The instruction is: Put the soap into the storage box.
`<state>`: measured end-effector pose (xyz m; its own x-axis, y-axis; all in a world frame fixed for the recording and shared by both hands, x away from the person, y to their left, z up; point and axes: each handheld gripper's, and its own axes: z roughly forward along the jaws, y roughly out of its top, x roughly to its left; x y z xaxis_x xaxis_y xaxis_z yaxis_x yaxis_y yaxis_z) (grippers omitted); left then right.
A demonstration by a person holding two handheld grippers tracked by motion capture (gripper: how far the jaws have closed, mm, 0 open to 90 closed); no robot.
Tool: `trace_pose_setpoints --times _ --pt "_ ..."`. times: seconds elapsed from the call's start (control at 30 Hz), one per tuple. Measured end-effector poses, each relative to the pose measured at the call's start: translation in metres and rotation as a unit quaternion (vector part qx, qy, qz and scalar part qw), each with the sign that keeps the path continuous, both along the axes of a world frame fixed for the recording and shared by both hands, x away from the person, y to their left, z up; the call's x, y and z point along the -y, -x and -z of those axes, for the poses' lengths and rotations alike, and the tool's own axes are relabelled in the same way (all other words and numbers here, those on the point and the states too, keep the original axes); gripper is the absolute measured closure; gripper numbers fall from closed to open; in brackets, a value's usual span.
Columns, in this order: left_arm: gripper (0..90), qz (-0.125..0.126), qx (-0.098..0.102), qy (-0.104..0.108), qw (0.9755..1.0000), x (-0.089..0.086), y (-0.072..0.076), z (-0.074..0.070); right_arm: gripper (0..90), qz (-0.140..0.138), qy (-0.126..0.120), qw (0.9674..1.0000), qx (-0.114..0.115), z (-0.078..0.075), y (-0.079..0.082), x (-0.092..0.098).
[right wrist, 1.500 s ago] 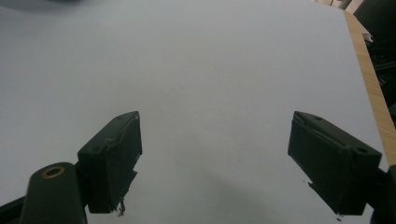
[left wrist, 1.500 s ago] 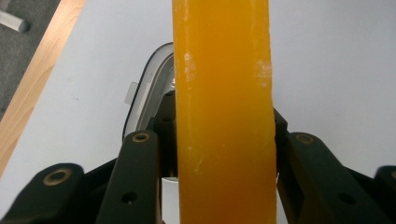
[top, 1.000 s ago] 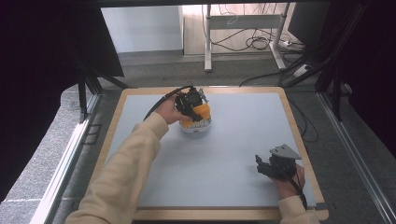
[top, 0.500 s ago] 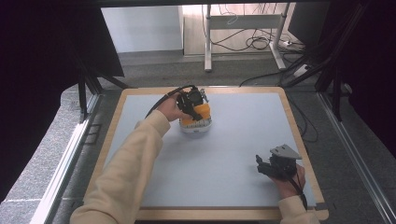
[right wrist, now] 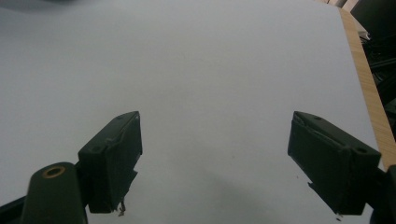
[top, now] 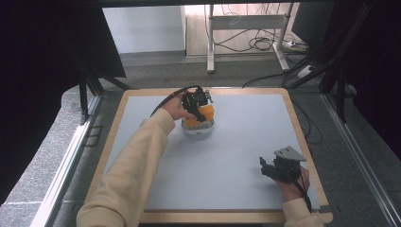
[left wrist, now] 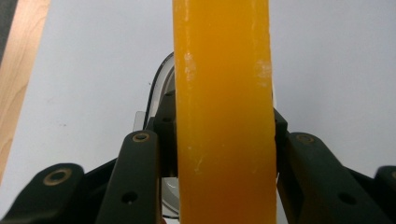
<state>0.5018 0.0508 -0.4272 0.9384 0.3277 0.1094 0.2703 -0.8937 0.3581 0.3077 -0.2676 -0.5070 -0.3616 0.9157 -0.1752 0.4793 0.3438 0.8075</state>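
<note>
— Orange, waxy block point(left wrist: 223, 116): where is it?
— Far centre of the pale mat point(top: 236, 156), over a white round dish point(top: 198, 131); my left gripper point(top: 197, 105) clamps its flat sides.
— Your right gripper point(right wrist: 215, 158)?
— Near right, jaws spread wide, holding nothing.

Light was even and soft over pale mat point(top: 236, 156) in high view; dark panels flanked both frame edges. Orange block point(left wrist: 224, 116) sat close and slightly blurred in left gripper view. Right gripper view dimmed toward lower frame, jaws casting faint shadow.
</note>
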Motion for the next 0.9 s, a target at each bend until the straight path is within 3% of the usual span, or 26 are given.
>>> trace_pose_setpoints --times 0.07,0.7,0.83,0.9 --pt "61.5 0.003 -0.001 -0.012 0.9999 0.002 -0.001 0.002 18.1 -0.001 0.001 1.0 0.0 0.0 0.0 0.0" --pt "61.5 0.012 -0.01 -0.038 0.9992 0.003 -0.01 0.021 18.0 -0.002 0.001 1.0 -0.001 0.0 0.0 0.0" --pt "58.2 -0.002 -0.006 -0.021 0.9998 0.001 -0.013 0.022 18.0 -0.003 0.0 1.0 -0.002 0.0 0.0 0.0" --pt "49.4 -0.009 0.002 -0.013 0.9999 -0.001 -0.012 0.019 18.1 -0.005 0.001 1.0 -0.001 -0.001 0.001 -0.001"
